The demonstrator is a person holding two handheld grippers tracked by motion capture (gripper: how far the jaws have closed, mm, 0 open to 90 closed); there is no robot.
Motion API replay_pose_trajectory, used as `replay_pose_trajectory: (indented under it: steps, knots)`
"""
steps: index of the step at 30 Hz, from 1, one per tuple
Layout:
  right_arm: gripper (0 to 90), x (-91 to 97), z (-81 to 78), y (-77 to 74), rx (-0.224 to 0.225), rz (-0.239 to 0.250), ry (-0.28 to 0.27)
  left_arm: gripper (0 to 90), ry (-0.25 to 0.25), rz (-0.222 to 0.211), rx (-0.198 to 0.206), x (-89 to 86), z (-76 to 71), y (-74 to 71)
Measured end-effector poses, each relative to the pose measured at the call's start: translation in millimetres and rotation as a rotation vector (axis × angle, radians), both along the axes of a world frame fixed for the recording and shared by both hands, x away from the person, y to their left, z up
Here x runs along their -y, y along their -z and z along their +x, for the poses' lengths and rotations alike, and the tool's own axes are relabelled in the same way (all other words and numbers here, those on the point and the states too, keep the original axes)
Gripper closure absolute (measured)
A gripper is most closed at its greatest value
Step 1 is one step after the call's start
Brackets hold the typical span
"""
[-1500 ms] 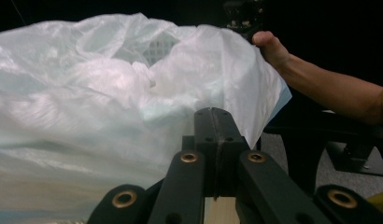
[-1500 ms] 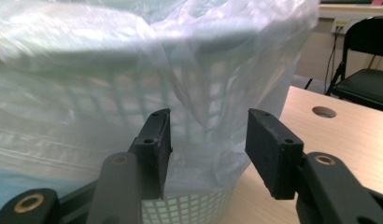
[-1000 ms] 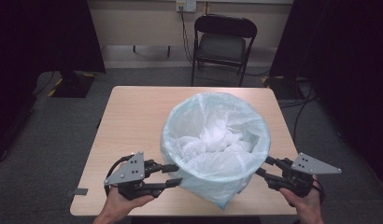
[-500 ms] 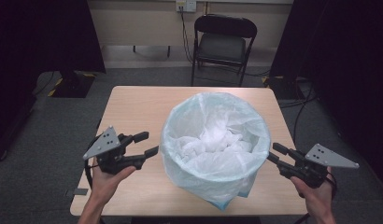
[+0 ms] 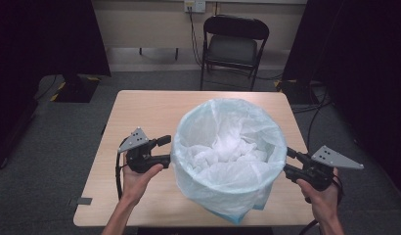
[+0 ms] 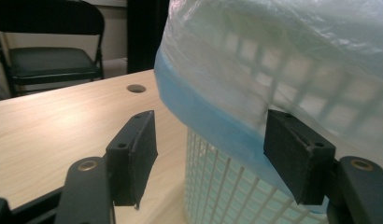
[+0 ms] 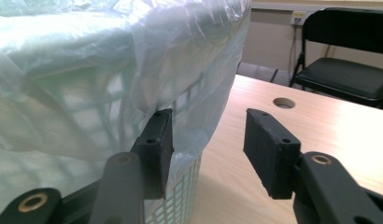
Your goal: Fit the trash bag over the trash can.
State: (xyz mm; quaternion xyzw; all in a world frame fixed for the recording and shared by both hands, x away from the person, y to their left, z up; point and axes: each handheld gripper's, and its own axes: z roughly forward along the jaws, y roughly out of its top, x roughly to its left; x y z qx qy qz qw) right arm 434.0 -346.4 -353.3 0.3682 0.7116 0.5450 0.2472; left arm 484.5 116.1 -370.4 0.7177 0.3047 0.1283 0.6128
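Both grippers, left gripper (image 5: 165,148) at nine o'clock and right gripper (image 5: 289,161) at three, flanked the lined basket (image 5: 228,156) with jaws parted, the left's just widening, gripping nothing, apparently poised to tug the bag's (image 6: 236,126) overhang down.

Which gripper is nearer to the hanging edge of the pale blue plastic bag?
Right. The right gripper has one pad against the pale blue plastic bag edge; the left gripper sits open just below it, jaws just opened.

Upright white mesh bin (image 5: 237,208) (pale blue liner (image 5: 223,147) overhanging) on table.
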Motion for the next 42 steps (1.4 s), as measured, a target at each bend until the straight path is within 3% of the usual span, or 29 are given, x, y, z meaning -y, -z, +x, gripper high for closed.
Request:
replay_pose_trajectory:
  steps: [6,11,15,18,23,27,31,33,37,42]
  knots:
    - [53.2,4.8,-14.2,-1.4,-0.003,-0.016,-0.013,34.6,0.054,-0.009,-0.005,1.6,-9.2,0.1]
    - [48.5,9.8,-15.9,-4.8,-0.01,-0.039,-0.019,28.3,0.022,0.025,0.015,2.8,-8.2,-1.8]
    - [45.4,19.6,-15.7,-12.0,0.007,-0.036,0.002,26.1,-0.024,0.088,0.024,-11.4,-8.2,4.8]
    - [40.2,29.7,-21.1,-20.2,0.022,-0.027,-0.002,25.3,-0.048,0.137,-0.022,-34.2,-9.7,23.4]
    - [35.7,35.8,-31.7,-30.4,0.038,0.004,-0.034,24.3,-0.097,0.199,-0.146,-65.9,-10.2,61.9]
    - [37.8,30.2,-36.4,-41.7,0.068,-0.002,-0.068,23.0,-0.112,0.282,-0.212,-73.9,-7.2,87.3]
    - [44.2,27.5,-40.0,-56.7,0.121,-0.006,-0.098,22.8,-0.112,0.324,-0.264,-75.4,-2.7,100.1]
    - [44.6,25.7,-40.6,-64.2,0.141,0.001,-0.12,22.8,-0.13,0.324,-0.263,-76.1,-1.7,102.4]
    - [41.2,10.4,-36.9,-81.7,0.163,-0.009,-0.177,22.8,-0.146,0.375,-0.277,-73.5,0.9,110.8]
    - [38.5,-17.7,-24.6,-100.5,0.185,-0.031,-0.262,22.0,-0.138,0.504,-0.293,-66.8,1.4,121.6]
